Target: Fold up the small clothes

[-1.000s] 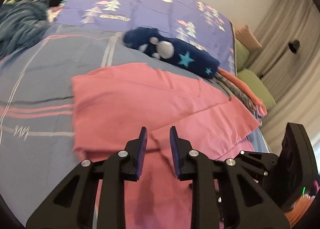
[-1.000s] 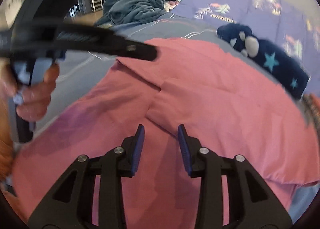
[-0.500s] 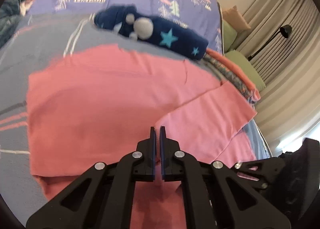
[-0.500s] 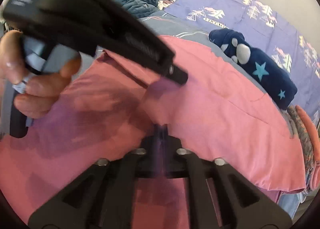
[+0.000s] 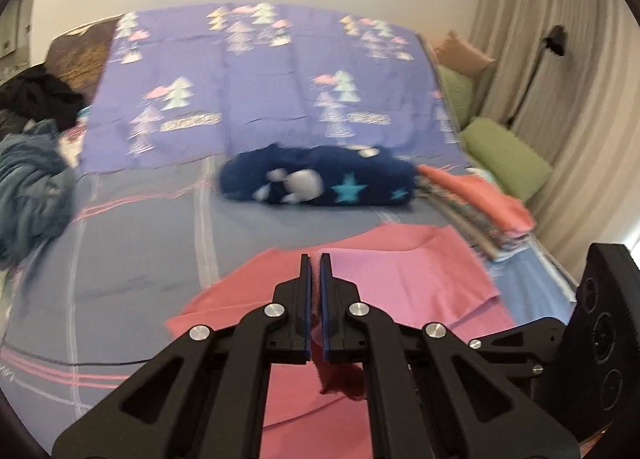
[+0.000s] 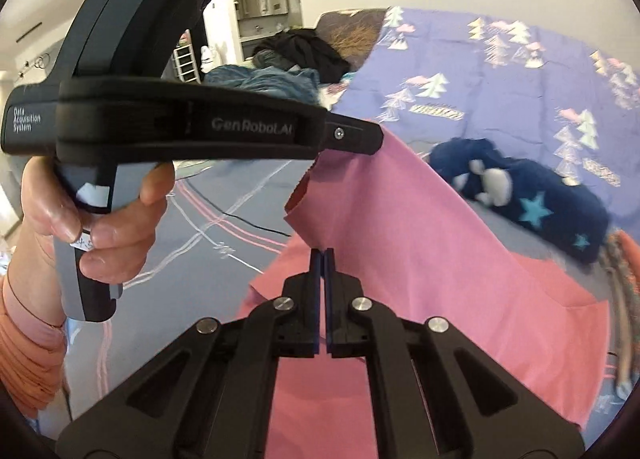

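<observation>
While both tools pinch it, the pink garment (image 6: 420,259) hangs lifted off the bed (image 5: 132,259), its lower part draped back onto the grey striped sheet near the bed's right edge. The left gripper (image 5: 315,291) has its fingers pressed together on a fold of the pink cloth, a ragged bit of fabric showing between and below the pads. Seen from the right wrist, that same tool reaches across the top of the frame, held in the person's left hand (image 6: 100,219), with the cloth's upper corner caught at its tip. The right gripper (image 6: 323,283) is likewise clamped on the garment, fingers closed with cloth running between them, lower down the raised edge. Beyond the garment, toward the middle of the bed, lies a navy star-patterned plush item (image 5: 320,181); it is blurred, so its exact kind is hard to tell. A stack of folded clothes (image 5: 476,207) sits at the bed's right edge, just beside the navy item.
</observation>
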